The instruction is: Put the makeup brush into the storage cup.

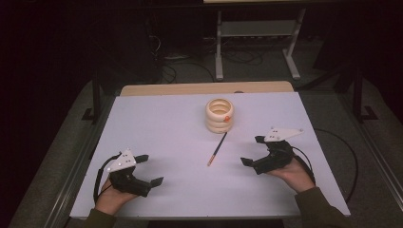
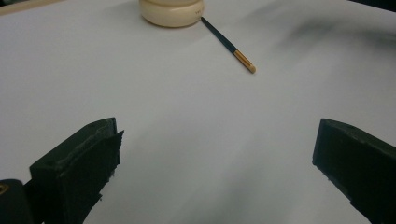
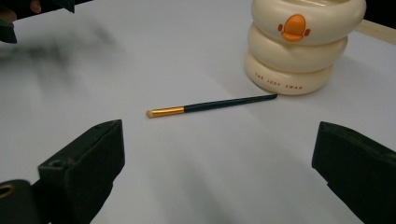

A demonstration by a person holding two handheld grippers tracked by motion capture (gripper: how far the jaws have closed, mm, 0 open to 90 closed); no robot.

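Observation:
A cream ringed holder (image 1: 219,115) with an orange duck mark stands upright at the table's centre back; it also shows in the right gripper view (image 3: 302,44) and the left gripper view (image 2: 172,10). A slim dark brush with a gold ferrule (image 1: 217,148) lies flat in front of it, one end touching the holder's base (image 3: 212,105) (image 2: 229,45). My left gripper (image 1: 148,168) rests open at the front left, nothing between its jaws. My right gripper (image 1: 253,150) is open at the right, apart from the brush.
The white table top (image 1: 161,128) has a wooden strip along its far edge (image 1: 190,89). Behind it stands a metal frame (image 1: 256,42) on a dark floor with cables. A cable (image 1: 342,156) loops off the table's right side.

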